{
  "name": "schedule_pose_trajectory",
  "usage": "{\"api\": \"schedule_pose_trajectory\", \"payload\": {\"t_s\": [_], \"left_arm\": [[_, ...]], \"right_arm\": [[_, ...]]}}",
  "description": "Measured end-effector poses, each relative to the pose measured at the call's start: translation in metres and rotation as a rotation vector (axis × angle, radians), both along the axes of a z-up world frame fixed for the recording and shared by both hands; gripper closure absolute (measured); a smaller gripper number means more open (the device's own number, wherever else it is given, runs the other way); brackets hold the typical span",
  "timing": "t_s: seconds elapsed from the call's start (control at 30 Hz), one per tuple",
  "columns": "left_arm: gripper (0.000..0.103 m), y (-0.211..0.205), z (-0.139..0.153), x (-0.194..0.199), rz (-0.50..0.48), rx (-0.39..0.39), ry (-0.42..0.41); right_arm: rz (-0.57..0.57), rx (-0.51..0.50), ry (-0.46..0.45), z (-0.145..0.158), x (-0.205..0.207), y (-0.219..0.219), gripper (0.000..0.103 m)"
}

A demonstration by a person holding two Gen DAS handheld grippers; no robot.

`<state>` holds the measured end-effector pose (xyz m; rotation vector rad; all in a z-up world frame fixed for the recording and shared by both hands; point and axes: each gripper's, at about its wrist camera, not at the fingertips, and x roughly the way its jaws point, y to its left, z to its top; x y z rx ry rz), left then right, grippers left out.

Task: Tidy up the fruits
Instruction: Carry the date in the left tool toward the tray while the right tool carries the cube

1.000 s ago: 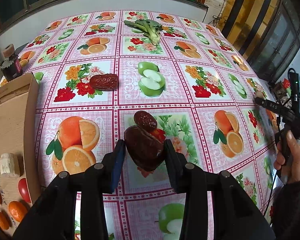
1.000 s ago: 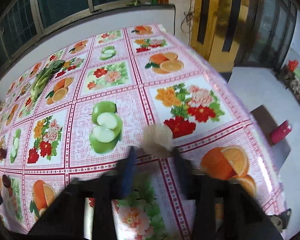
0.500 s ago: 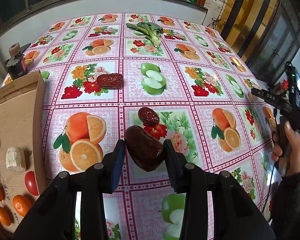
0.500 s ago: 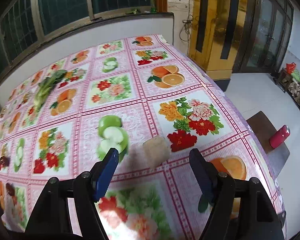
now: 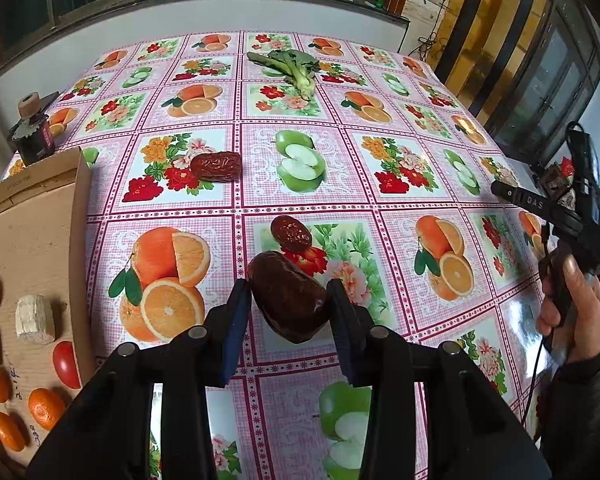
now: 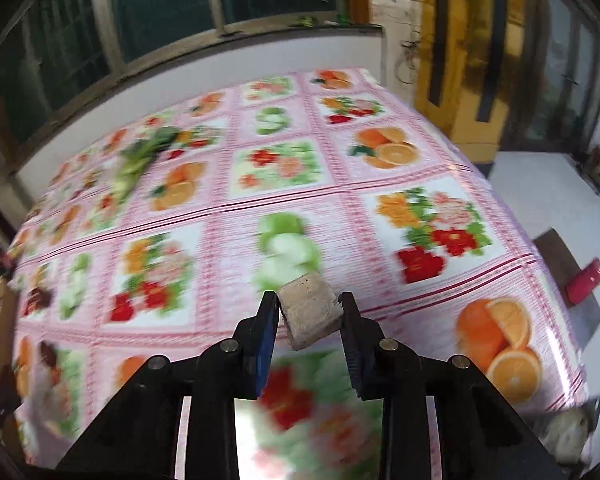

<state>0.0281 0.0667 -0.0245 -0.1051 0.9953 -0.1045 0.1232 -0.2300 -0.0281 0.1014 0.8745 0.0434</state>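
Where the cardboard tray (image 5: 28, 240) lay along the bench's (image 5: 380, 152) 9 o'clock edge, its raised wall bordered the left hand-held gripper's (image 5: 288, 300) path, while open tablecloth stretched toward 12 o'clock past a small date (image 5: 291, 233), another date (image 5: 216, 166) and a leafy green (image 5: 292, 70). The left hand-held gripper was clamped on a large dark date (image 5: 286, 298), held above the cloth. The right hand-held gripper (image 6: 309, 312), raised over the blurred bench, pinched a pale cylindrical chunk (image 6: 308, 314); the person's right hand (image 5: 572, 304) showed at 3 o'clock.
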Motion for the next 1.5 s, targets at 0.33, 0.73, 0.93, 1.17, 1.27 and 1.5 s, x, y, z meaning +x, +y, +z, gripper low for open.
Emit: {"api": "schedule_pose_trajectory", "payload": {"t_s": [0.33, 0.73, 0.93, 1.17, 1.27, 1.5], "left_arm": [[0.067, 0.014, 0.013, -0.022, 0.032, 0.025, -0.041], [0.066, 0.061, 0.020, -0.053, 0.118, 0.041, -0.060], [0.066, 0.082, 0.020, -0.065, 0.157, 0.046, -0.059], [0.066, 0.102, 0.021, -0.074, 0.192, 0.047, -0.062], [0.066, 0.109, 0.021, -0.076, 0.203, 0.048, -0.063], [0.066, 0.124, 0.019, -0.077, 0.226, 0.049, -0.056]], "right_arm": [[0.271, 0.094, -0.023, 0.026, -0.054, 0.096, 0.072], [0.535, 0.138, -0.020, 0.039, -0.106, 0.203, 0.072], [0.619, 0.136, -0.022, 0.043, -0.121, 0.241, 0.072], [0.673, 0.132, -0.019, 0.046, -0.128, 0.270, 0.072], [0.691, 0.131, -0.019, 0.047, -0.128, 0.278, 0.072], [0.728, 0.134, -0.017, 0.049, -0.127, 0.296, 0.072]]}}
